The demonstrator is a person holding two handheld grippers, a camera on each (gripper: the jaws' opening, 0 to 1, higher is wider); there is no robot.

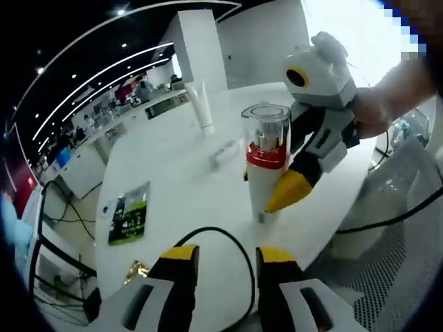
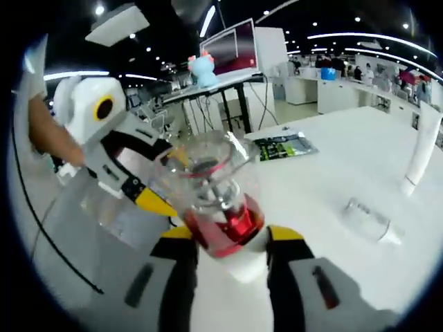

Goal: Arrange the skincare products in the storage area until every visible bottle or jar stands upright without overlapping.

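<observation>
Right claw [image 2: 223,238]: clenched on the pump bottle [image 1: 267,166] at its white body just under the red collar, yellow-tipped jaws on either side. In the left gripper view the bottle stands upright on the white surface [image 1: 180,173], a little right of centre, base apparently touching down, clear cap on top.

Left claw [image 1: 223,257]: released, jaws apart and grasping nothing, low at 6 o'clock with a black cable [image 1: 235,242] lying just ahead of it.

Other products: a tall white tube [image 1: 203,105] stands upright at 11 o'clock of the bottle, well apart. A small clear item [image 1: 225,152], type not determinable, lies on its side between tube and bottle.

Judgement: the step in hand is setting the bottle down. Recommend confirming the base sits flat before letting go, then parting the jaws evenly and withdrawing straight back, since a sideways drag could topple it. The lying clear item appears the next to be stood up; the idle left claw is nearer it.
</observation>
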